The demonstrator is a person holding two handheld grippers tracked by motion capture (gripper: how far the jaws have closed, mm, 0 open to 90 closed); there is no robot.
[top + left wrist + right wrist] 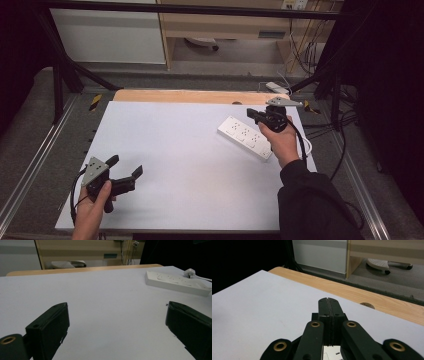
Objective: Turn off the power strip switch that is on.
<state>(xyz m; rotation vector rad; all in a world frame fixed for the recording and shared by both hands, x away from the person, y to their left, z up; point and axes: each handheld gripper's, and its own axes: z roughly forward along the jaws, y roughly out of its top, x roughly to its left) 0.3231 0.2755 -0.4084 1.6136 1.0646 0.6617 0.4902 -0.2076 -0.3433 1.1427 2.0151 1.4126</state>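
The white power strip (pixel 246 137) lies slantwise at the table's (pixel 165 150) far right, directly under the right gripper (pixel 256 115), whose jaws are pressed together empty, while the wide-open left gripper (pixel 126 167) sits well apart, near-left.

Power strip (pixel 329 350) mostly behind right claw (pixel 328 300)
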